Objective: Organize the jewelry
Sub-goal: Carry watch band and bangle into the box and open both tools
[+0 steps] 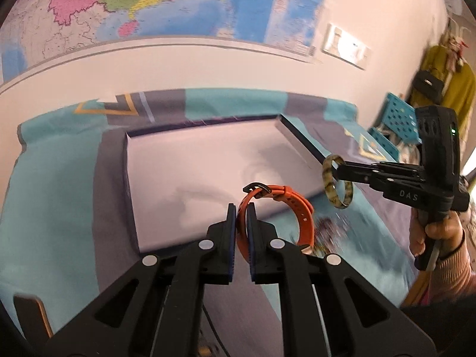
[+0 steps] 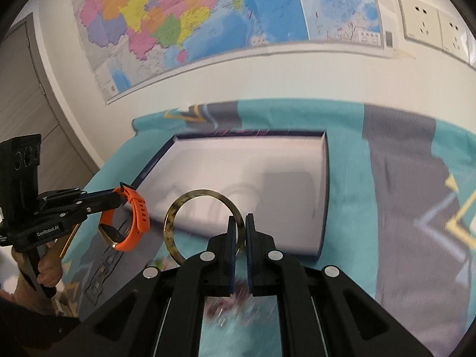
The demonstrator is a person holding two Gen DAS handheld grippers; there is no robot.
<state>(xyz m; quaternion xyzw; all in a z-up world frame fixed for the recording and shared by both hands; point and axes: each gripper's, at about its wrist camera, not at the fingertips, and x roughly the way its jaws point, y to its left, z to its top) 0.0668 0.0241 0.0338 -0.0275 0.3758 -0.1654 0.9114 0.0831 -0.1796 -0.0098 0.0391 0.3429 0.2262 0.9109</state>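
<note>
The left gripper [image 1: 241, 218] fingers pinch an orange band [image 1: 297, 211], held up over the near edge of the white tray [image 1: 208, 160]. The right gripper [image 2: 240, 232] fingers pinch a thin, spotty brown bangle [image 2: 184, 205], also above that near edge.

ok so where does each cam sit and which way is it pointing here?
Left wrist: on the left claw, looking along its fingers at the white tray and wall map; it pinches the orange watch band. The right claw and its hand show at right.
Right wrist: on the right claw, facing the same tray; it pinches the tortoiseshell bangle. The left claw shows at left.
Shared: tray, map, teal cloth, both pieces.
</note>
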